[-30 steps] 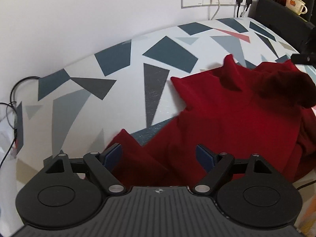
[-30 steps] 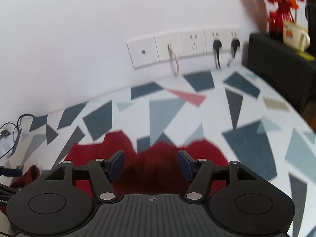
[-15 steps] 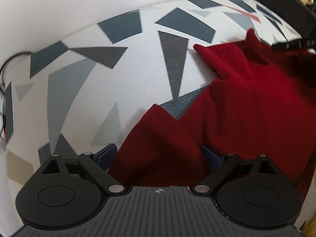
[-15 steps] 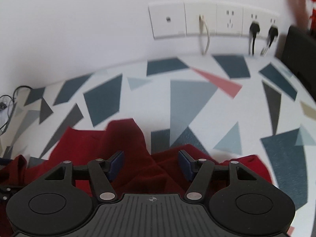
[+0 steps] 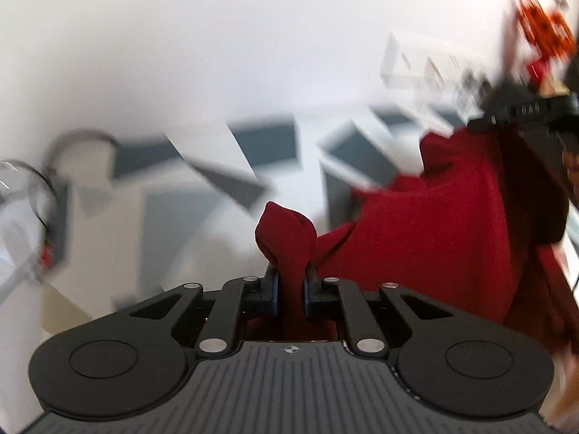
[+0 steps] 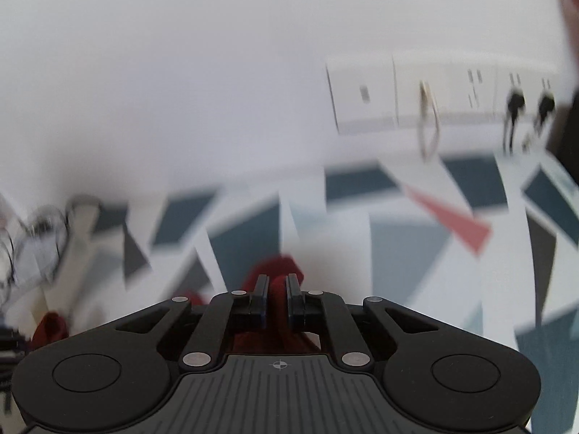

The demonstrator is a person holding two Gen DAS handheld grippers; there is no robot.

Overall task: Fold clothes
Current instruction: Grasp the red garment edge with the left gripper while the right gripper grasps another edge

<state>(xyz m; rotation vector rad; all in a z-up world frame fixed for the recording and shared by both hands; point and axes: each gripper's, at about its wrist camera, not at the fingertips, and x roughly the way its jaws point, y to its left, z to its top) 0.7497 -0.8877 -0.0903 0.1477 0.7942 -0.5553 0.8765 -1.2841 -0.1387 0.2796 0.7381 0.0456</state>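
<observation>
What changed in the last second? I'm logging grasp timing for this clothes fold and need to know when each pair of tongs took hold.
Both tongs have just closed on the dark red fabric garment: the left tongs pinch a bunched corner, the right tongs another fold. A second ago both stood open over the cloth. The garment now hangs lifted between them. The white tablecloth with grey triangles stays put.

left wrist: close, angled down along claw | right wrist: likewise (shared: patterned tabletop, wall)
</observation>
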